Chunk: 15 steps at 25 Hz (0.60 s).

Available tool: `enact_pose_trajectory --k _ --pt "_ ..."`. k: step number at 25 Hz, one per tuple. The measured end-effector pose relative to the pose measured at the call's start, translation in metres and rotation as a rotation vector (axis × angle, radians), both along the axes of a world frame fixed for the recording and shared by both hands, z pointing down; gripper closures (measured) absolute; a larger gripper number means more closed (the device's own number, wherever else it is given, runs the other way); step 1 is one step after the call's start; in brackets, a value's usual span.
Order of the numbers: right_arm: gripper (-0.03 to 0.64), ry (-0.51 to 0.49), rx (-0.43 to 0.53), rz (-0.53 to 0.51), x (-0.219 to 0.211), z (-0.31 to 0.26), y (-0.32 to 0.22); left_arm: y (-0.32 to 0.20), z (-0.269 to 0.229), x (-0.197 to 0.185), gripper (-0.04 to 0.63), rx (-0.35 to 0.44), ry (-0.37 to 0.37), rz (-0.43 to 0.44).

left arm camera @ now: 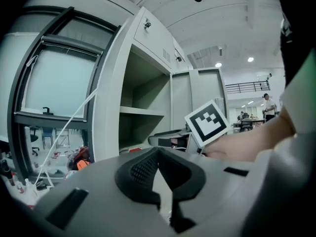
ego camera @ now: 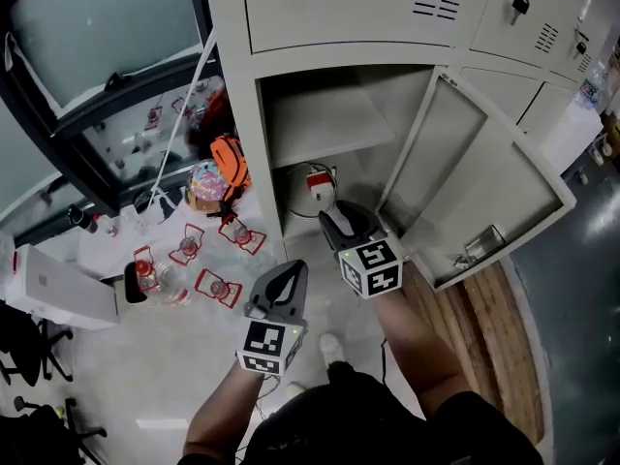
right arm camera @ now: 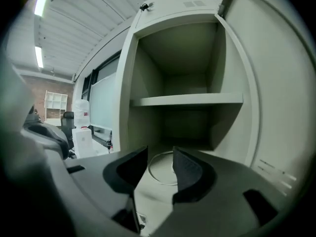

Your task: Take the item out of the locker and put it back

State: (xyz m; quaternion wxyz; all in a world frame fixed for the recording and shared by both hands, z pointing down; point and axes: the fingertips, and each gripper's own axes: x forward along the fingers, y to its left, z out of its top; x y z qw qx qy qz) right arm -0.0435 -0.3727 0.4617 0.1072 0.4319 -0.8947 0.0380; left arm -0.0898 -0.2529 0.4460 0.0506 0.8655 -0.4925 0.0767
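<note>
Head view: right tool (ego camera: 336, 215), jaws apart and empty, partly hides red-white item (ego camera: 320, 184) at its eleven o'clock; left tool (ego camera: 290, 271) closed.

One left gripper (ego camera: 288, 277), one right gripper (ego camera: 341, 223), one locker door (ego camera: 484, 177), one shelf (ego camera: 325, 124), one red-and-white item (ego camera: 320, 186)

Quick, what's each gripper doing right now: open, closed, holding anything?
Left gripper: closed, holding nothing.
Right gripper: open, holding nothing; a white cable loop lies in the locker beyond its jaws.
</note>
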Motion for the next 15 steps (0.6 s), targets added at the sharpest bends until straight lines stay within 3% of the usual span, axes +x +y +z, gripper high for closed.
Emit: enact_pose_trajectory --k 15 --pt "0.344 0.113 -0.141 0.031 -0.005 0.061 -0.077 -0.032 0.012 0.015 0.591 -0.001 -0.026 -0.007"
